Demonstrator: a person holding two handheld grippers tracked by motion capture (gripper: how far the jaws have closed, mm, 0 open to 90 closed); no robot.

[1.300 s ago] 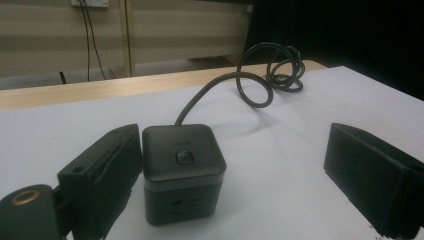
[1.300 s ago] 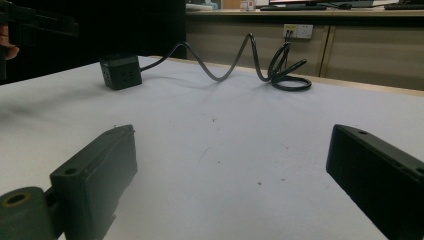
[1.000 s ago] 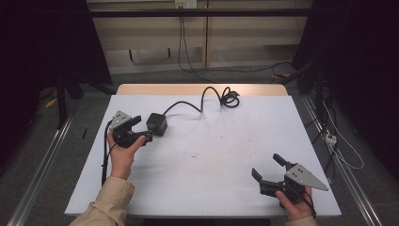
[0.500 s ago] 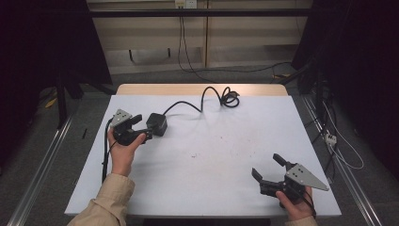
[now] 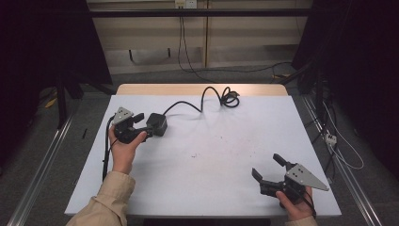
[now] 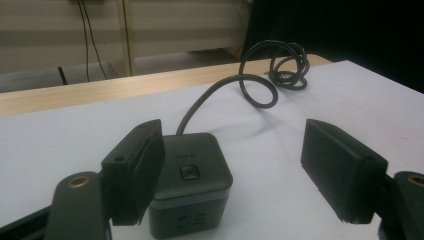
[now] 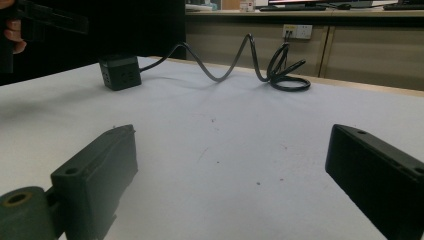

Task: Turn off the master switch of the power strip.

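Left gripper [image 5: 139,126] stood wide open beside the black cube adapter [image 5: 156,124].
Right gripper [image 5: 268,170], also wide open and holding nothing, rested near the tabletop's [image 5: 211,155] near right corner.

Dim surroundings, soft shadows, slight blur
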